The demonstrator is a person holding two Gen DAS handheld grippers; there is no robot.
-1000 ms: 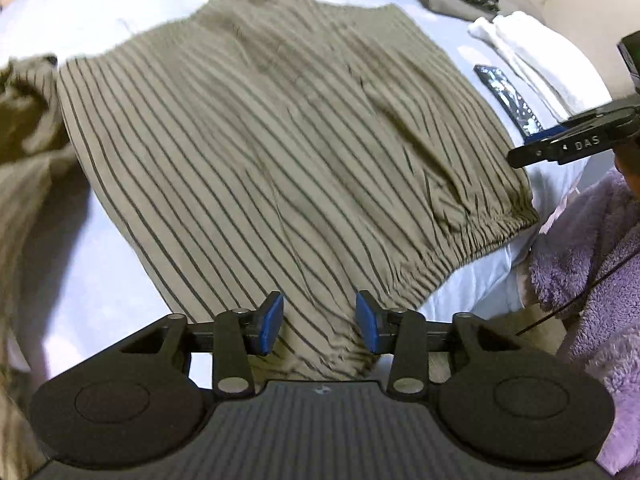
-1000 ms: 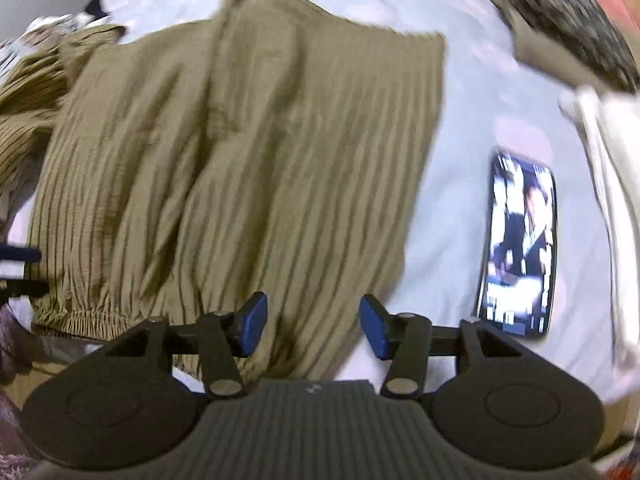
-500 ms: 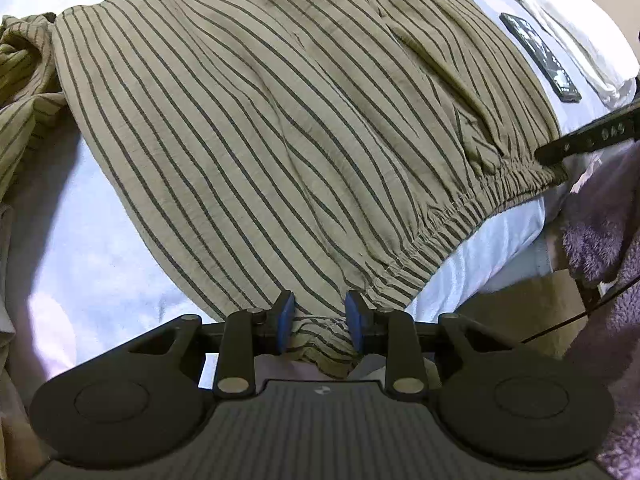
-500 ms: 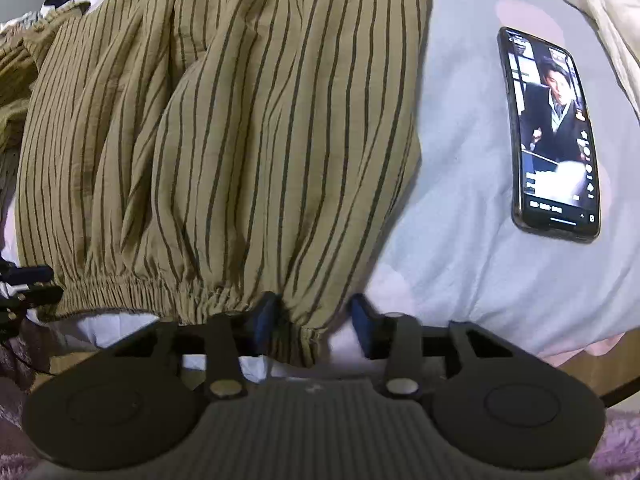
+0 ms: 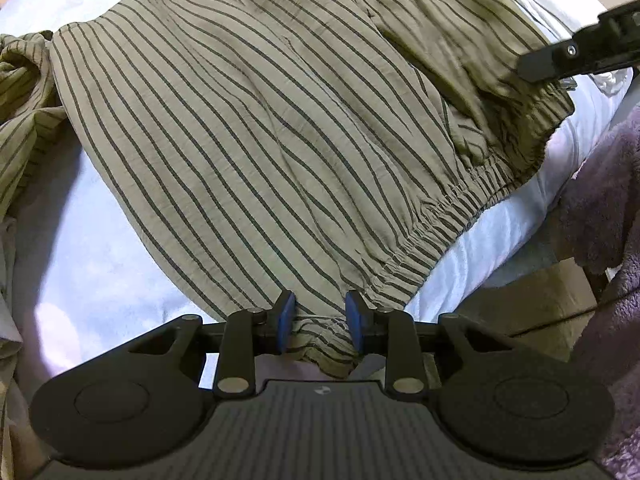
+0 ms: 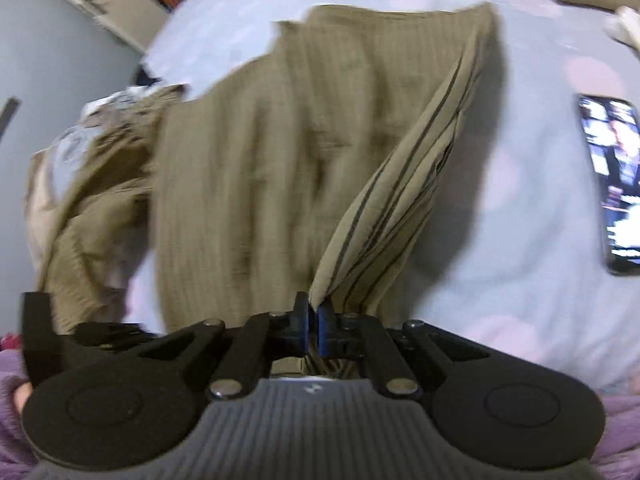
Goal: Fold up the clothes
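Lifted since half a second ago, one corner of the olive striped garment now hangs pulled taut from the right gripper, whose blue pads are clamped on it. Its gathered elastic hem lies along the bed's near edge. The left gripper straddles the hem's other corner, fingers apart. The crinkled cloth covers a pale, smooth bedsheet, bare between the garment and a phone.
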